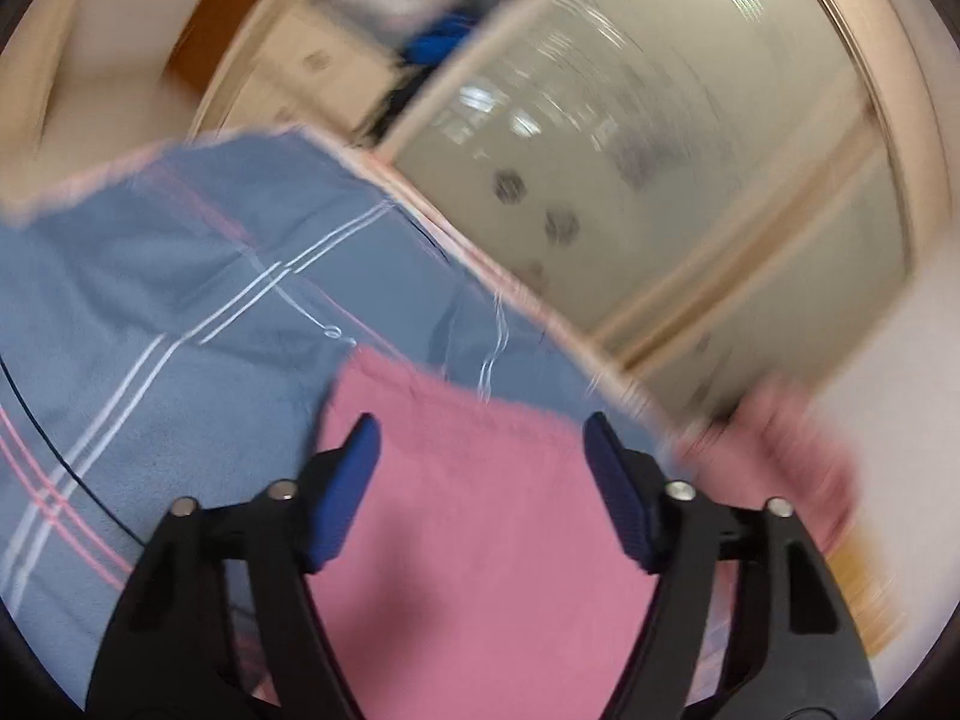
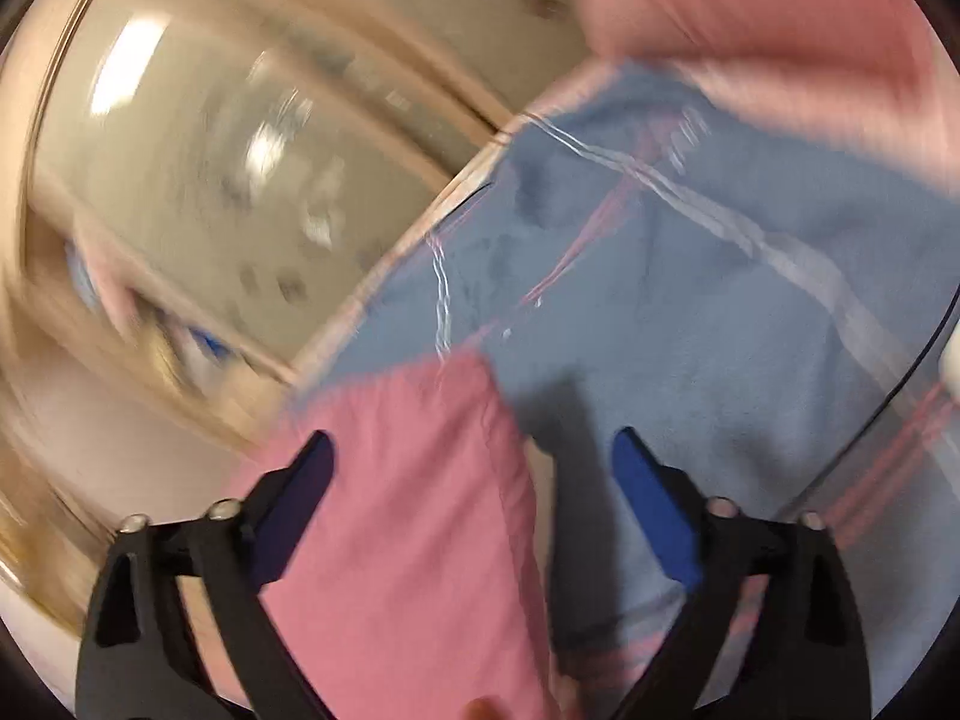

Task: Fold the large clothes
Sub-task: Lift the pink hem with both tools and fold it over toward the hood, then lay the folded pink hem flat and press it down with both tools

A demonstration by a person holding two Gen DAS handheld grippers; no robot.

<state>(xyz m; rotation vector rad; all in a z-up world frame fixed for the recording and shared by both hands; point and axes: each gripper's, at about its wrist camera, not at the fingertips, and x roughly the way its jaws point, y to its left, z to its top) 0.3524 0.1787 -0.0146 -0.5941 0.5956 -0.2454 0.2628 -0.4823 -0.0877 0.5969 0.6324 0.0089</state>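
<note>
Frosted sliding doors in pale wood frames blur behind a blue-grey checked bedspread, where one pink garment lies spread beneath two handheld grippers. Seen from its own camera, the left gripper hangs released above the pink cloth, jaws spread wide and gripping nothing; the right gripper is likewise released, poised over the garment's edge where pink meets the bedspread. A second patch of pink shows at the far side in the right wrist view, though the blur makes it impossible to tell whether it belongs to the same garment. Heavy motion smear in both views suggests fast movement, and the likely hazard is a mistimed pinch: closing at speed could catch the bedspread along with the garment, or seize only one layer, leaving the fold crooked. Count: two grippers, one bedspread, one pink garment for certain.
</note>
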